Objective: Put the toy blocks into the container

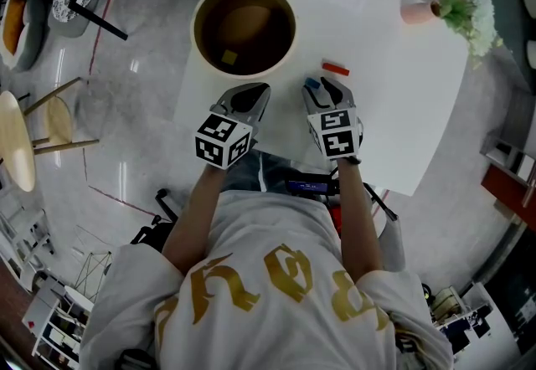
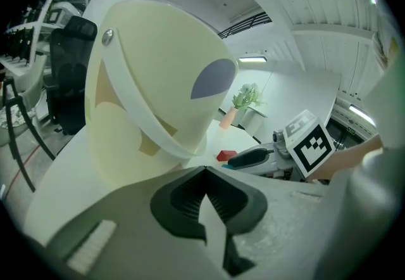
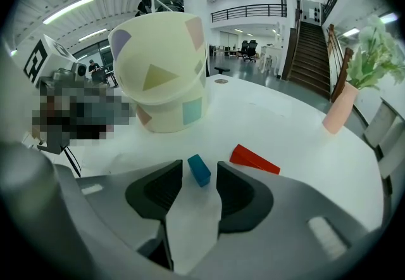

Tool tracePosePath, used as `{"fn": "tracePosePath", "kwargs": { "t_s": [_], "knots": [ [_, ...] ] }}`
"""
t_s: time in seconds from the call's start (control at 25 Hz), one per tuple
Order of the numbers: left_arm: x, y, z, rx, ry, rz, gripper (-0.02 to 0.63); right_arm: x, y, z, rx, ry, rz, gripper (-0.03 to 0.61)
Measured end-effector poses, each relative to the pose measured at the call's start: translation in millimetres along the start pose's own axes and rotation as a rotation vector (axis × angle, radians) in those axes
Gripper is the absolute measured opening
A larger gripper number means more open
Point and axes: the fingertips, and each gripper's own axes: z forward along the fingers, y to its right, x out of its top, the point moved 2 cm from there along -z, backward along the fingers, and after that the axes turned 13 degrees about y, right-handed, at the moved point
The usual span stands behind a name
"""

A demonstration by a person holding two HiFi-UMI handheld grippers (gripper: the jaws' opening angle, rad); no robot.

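Left gripper (image 1: 251,97): forearm reaching forward, jaws pressed together on nothing, tips just beside the container.
Container (image 1: 195,29): stands on the white table (image 1: 394,109); a yellow block (image 1: 229,57) lies inside.
Right gripper (image 1: 325,90): jaws parted, straddling the blue block (image 3: 199,170), which lies on the table.
Red block (image 3: 254,159): just beyond, unobstructed.
Pink vase (image 1: 416,12): far right.

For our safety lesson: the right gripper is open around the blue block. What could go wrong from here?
The blue block sits askew at the jaw tips of the open right gripper, so closing might squeeze it out. The red block lies close by and might get knocked. The left gripper, shut, is close to the bucket and might nudge it.
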Motion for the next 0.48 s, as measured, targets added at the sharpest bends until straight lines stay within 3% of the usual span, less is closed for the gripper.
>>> {"fn": "tracePosePath", "kwargs": {
  "t_s": [0.48],
  "knots": [
    [4.9,3.5,2.5,0.001,0.02,0.034,0.0,-0.8,0.0,2.8,-0.003,-0.023,0.006,0.155]
  ]
}}
